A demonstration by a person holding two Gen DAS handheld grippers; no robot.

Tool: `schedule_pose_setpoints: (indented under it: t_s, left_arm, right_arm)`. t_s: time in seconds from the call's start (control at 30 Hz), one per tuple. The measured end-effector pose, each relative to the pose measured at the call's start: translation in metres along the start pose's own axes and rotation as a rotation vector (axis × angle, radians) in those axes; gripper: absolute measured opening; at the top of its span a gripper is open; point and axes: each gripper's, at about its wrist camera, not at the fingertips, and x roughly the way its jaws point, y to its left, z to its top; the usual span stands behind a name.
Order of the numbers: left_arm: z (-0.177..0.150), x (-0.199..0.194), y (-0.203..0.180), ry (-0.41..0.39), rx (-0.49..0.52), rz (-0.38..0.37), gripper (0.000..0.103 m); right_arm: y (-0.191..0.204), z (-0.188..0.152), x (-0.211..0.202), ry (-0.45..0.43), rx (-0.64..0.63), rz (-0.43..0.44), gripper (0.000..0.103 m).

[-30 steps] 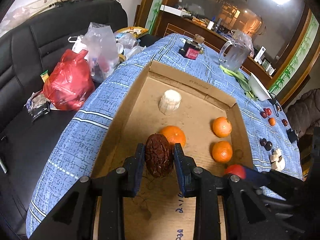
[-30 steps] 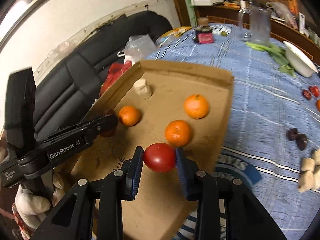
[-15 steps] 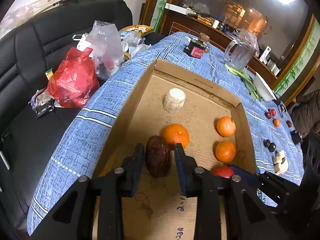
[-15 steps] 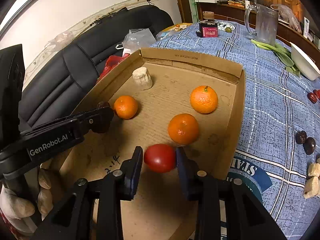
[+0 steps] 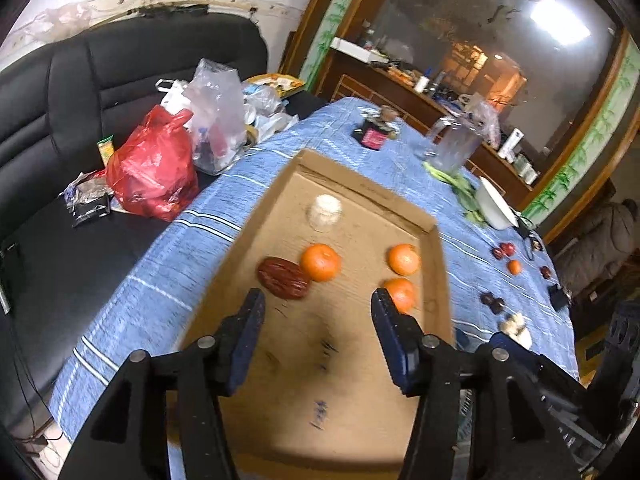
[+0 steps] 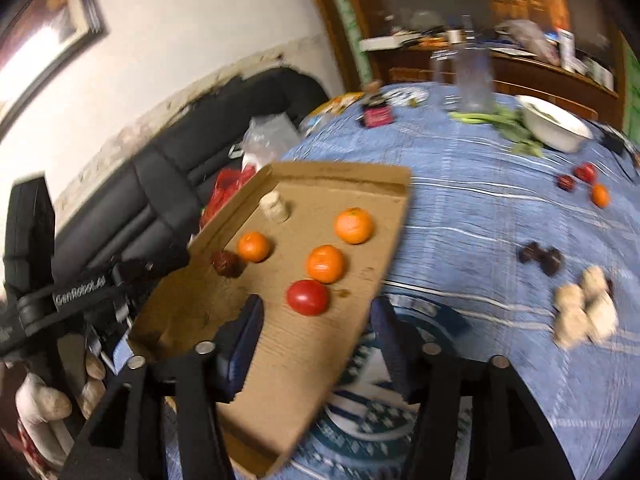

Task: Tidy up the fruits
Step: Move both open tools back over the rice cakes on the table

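1. Left gripper (image 5: pixel 318 306): jaws opening, nothing between them; wrinkled dark-red date (image 5: pixel 283 278) lies just ahead on the shallow cardboard tray (image 5: pixel 362 184), touching a round orange tangerine (image 5: pixel 321 262).
2. Right gripper (image 6: pixel 316 318): jaws opening, empty; smooth red tomato (image 6: pixel 308 297) rests on the tray floor just beyond.
3. Both views motion-blurred; both grippers angled downward.
4. Blue striped tablecloth (image 6: pixel 480 208) beyond the tray's right wall lies largely bare.

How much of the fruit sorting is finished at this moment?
Done: the cardboard tray holds three oranges, a red tomato, a brown wrinkled fruit and a pale piece. In hand: nothing; the left tool and right tool are opening, with no fruit between them. Left: small red, orange, dark and pale pieces on the blue tablecloth.
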Motion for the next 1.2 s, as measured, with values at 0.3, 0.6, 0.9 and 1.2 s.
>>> schedule_pose_setpoints:
  t_s: [0.3,0.6,0.9,1.2]
  left_arm:
    - [-0.039,-0.011,-0.078,0.028,0.217,-0.038,0.062]
    - [-0.077,-0.008,-0.144,0.082,0.39,-0.09,0.073]
    - [-0.101,-0.008,-0.176,0.071,0.497,-0.05,0.073]
    - [-0.107,-0.008,-0.18,-0.006,0.551,0.071,0.073]
  right_arm:
    - [-0.077,-0.025,-0.082,-0.156,0.188,-0.155,0.069]
    - [-0.174,-0.058,-0.151,-0.258,0.482,-0.267,0.069]
    - [-0.178,-0.071,-0.149,-0.231,0.487,-0.26,0.069]
    - [-0.18,-0.079,-0.14,-0.203,0.482,-0.261,0.069]
